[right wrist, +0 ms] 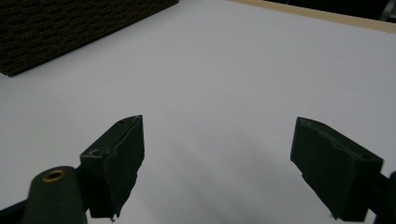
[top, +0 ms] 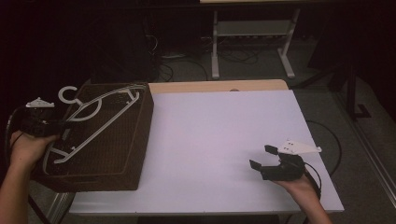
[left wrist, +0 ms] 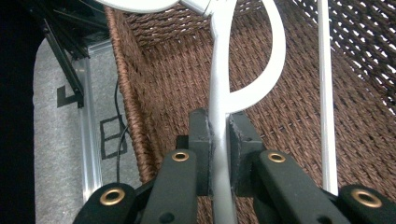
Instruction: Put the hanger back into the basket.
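We note a brown woven basket (top: pixel 126 140) standing on the left part of the white table (top: pixel 219 135), its near left corner past the table's edge. A white hanger (top: pixel 93 119) lies slanted over the basket's open top, hook (top: pixel 67 94) at the far left, beyond the rim, and the long bar running from the far right corner toward the near left. Whether the hanger rests on the rim or hangs free of it, we cannot tell. In the left gripper view we see the basket's weave (left wrist: pixel 173 84) under the hanger, with nothing else lying in the part on show; the rest of its inside is too dark in the high view for us to read. The left gripper (top: pixel 58 126) sits at the basket's left side, held in the left hand (top: pixel 25 147). Its pads (left wrist: pixel 201 135) are pressed together on a thin white arm of the hanger (left wrist: pixel 219 116), pinching it from both sides; a curved loop branches off just past the pads and a straight bar (left wrist: pixel 325 93) runs beside them on the right. The right gripper (top: pixel 262 157) is well apart from the basket, at the near right of the table, held in the right hand (top: pixel 299 184). Its jaws stand spread wide with bare tabletop (right wrist: pixel 224 93) between them. The basket's dark wall (right wrist: pixel 70 28) shows at the far left in the right gripper view.
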